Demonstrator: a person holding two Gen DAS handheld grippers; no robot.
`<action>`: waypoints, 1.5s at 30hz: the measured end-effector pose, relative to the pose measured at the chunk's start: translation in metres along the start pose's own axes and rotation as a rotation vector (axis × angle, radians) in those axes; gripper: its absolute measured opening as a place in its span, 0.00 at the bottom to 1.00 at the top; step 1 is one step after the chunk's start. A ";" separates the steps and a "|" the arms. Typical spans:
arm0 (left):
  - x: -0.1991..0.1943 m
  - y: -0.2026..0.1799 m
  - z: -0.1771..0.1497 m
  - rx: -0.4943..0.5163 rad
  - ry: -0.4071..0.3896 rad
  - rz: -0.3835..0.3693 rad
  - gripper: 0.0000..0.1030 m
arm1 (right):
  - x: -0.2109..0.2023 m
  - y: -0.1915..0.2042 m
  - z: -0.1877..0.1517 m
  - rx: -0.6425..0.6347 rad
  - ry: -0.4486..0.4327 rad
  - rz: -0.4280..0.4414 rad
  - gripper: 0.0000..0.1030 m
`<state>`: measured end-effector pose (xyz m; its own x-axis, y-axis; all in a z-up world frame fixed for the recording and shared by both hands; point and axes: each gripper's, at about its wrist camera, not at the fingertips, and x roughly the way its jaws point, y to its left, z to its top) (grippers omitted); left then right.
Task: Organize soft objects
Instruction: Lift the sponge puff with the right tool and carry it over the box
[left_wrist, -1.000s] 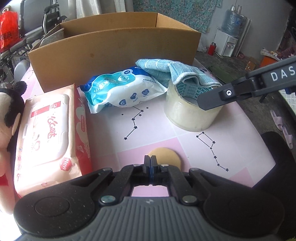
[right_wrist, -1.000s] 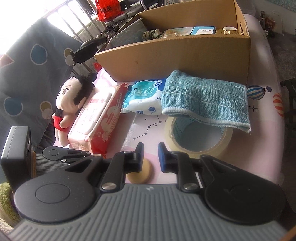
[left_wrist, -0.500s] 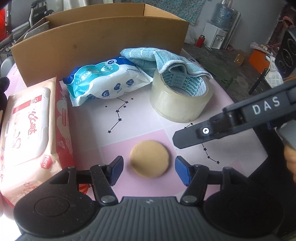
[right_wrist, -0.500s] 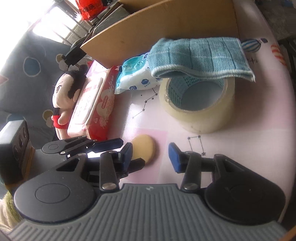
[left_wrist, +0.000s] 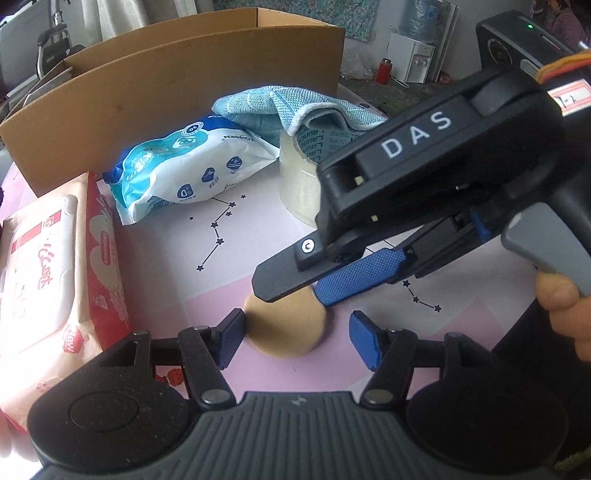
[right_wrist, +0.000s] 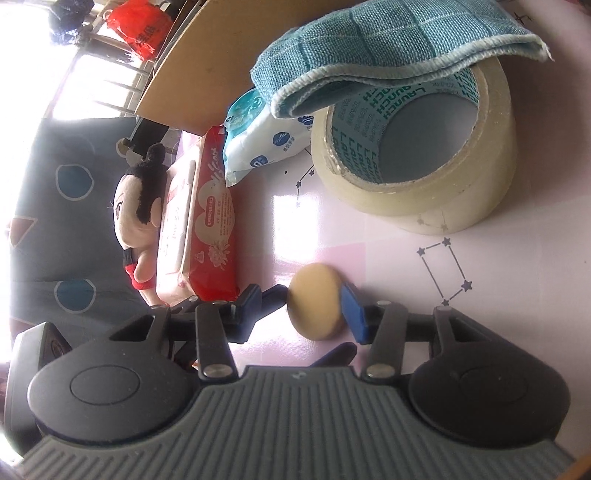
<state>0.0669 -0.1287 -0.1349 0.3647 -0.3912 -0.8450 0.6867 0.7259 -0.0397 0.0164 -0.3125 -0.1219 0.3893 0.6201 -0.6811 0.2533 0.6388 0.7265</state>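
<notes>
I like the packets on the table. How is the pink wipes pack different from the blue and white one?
The pink wipes pack has a hard white flip lid on top; the blue and white pack shows none. The pink wipes pack looks bigger and boxy; the blue and white pack is smaller and puffy. The pink wipes pack lies by the plush doll; the blue and white pack lies beside the blue cloth. Both lie flat before the cardboard box.

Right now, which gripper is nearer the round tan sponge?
Too close to call: left gripper and right gripper both straddle the round tan sponge; the right's fingers are opening, one touching its edge.
</notes>
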 end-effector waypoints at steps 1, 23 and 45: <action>0.000 0.001 0.000 -0.001 -0.001 0.000 0.59 | 0.000 -0.004 0.000 0.031 0.002 0.030 0.47; -0.005 0.022 0.003 -0.078 0.003 0.034 0.13 | -0.008 -0.016 0.005 0.133 -0.055 0.132 0.43; -0.096 0.015 0.038 -0.078 -0.160 0.100 0.06 | -0.040 0.044 0.002 -0.005 -0.102 0.228 0.09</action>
<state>0.0658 -0.1014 -0.0343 0.5283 -0.3958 -0.7512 0.5937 0.8047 -0.0065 0.0135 -0.3105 -0.0625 0.5235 0.6996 -0.4864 0.1446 0.4896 0.8598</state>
